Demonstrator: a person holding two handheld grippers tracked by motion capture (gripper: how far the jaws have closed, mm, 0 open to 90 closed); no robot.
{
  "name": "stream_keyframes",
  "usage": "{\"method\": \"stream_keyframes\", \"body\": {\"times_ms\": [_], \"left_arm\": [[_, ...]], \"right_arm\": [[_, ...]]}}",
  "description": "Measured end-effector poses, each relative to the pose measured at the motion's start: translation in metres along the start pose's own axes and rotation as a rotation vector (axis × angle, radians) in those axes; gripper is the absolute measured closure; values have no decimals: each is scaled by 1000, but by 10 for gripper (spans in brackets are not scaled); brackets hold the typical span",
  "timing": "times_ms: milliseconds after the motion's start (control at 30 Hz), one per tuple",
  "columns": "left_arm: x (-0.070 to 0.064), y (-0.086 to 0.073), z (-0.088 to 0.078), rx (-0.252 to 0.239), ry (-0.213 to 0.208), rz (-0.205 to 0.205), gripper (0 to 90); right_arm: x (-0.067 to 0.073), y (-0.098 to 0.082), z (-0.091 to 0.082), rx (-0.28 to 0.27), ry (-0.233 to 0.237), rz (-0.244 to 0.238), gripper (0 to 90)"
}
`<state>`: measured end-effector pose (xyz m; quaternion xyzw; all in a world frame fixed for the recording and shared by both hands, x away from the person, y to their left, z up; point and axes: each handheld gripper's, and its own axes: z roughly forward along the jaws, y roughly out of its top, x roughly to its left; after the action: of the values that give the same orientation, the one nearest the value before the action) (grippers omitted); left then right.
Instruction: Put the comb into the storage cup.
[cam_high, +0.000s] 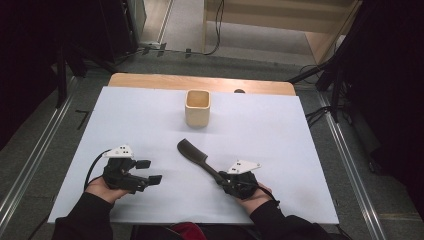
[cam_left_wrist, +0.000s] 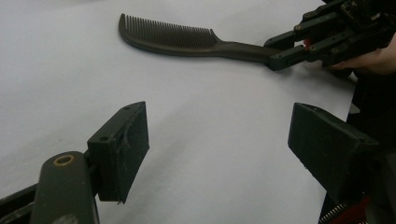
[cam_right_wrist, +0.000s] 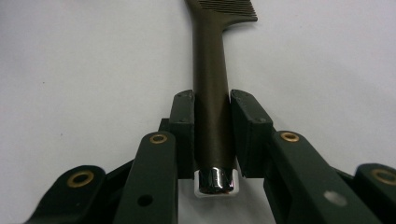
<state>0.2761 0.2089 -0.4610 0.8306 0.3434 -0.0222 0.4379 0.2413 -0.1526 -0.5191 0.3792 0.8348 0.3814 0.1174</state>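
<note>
A dark brown comb (cam_high: 192, 152) lies on the white sheet, teeth end pointing away to the left, handle toward the person's right hand. My right gripper (cam_high: 220, 177) is shut on the comb's handle (cam_right_wrist: 212, 93); both pads press its sides near the shiny end cap (cam_right_wrist: 217, 181). In the left gripper view the comb (cam_left_wrist: 173, 39) lies flat, with the right gripper (cam_left_wrist: 280, 53) clamped on its handle. My left gripper (cam_high: 150, 171) rests at the front left, jaws wide open (cam_left_wrist: 219, 140) with only bare sheet between them.
A square pale wooden cup (cam_high: 197, 107) stands upright at the back middle of the white sheet (cam_high: 280, 130). The wooden table edge (cam_high: 150, 80) shows behind it. Dark stands and cables ring the table.
</note>
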Motion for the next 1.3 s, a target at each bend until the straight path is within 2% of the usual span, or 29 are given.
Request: {"method": "stream_keyframes", "body": {"times_ms": [333, 533, 600, 1100, 1300], "left_arm": [[0, 0, 0, -5, 0, -4, 213], [0, 1, 0, -6, 0, -7, 213], [0, 1, 0, -5, -3, -12, 213], [0, 2, 1, 4, -10, -25, 213], [0, 3, 2, 1, -16, -32, 213]], "right_arm": [[-4, 3, 0, 17, 33, -10, 700], [-6, 5, 0, 12, 52, 2, 701], [-7, 7, -2, 15, 69, 21, 701], [-5, 19, -11, -42, 98, 35, 702], [-1, 28, -15, -37, 148, 37, 704]]}}
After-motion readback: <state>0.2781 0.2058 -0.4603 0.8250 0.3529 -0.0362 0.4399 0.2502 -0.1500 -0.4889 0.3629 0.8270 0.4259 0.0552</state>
